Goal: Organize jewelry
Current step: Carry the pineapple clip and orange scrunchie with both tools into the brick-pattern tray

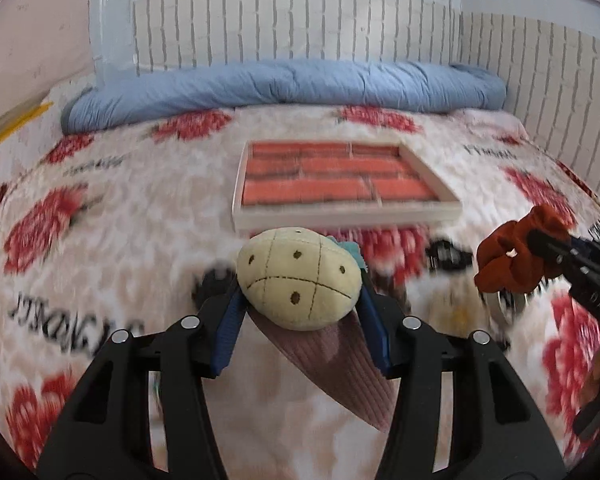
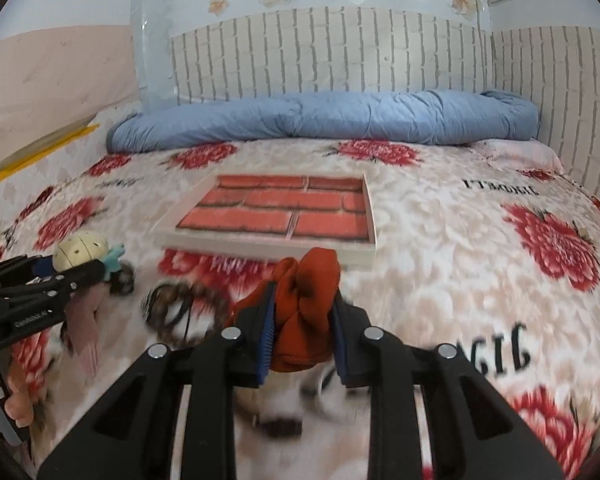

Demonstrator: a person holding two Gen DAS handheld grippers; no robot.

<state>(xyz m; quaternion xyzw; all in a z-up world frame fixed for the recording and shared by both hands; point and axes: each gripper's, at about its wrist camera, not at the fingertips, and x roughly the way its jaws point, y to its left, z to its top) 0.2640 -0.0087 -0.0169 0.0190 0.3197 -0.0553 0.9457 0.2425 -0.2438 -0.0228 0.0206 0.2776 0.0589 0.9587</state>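
Left gripper (image 1: 300, 300) is clamping a cream plush toy (image 1: 298, 278) above the flowered bedspread (image 1: 100, 208) while the right gripper (image 2: 304, 320) is squeezing a rust-orange scrunchie (image 2: 306, 304), the brick-patterned tray (image 2: 268, 240) lying at twelve o'clock beyond both.

On the flowered bedspread (image 2: 440, 216) I see black block lettering printed in several spots, all upside down or mirrored from where I look. In the right wrist view, near right, I can make out what looks like "MAGIC" reversed; the far right word I cannot read. In the left wrist view the near left word is too blurred to spell out. The side of the left gripper (image 2: 100, 270) carries small white print, too tiny to read. The right gripper (image 1: 540, 246) has faint embossed characters, unreadable.
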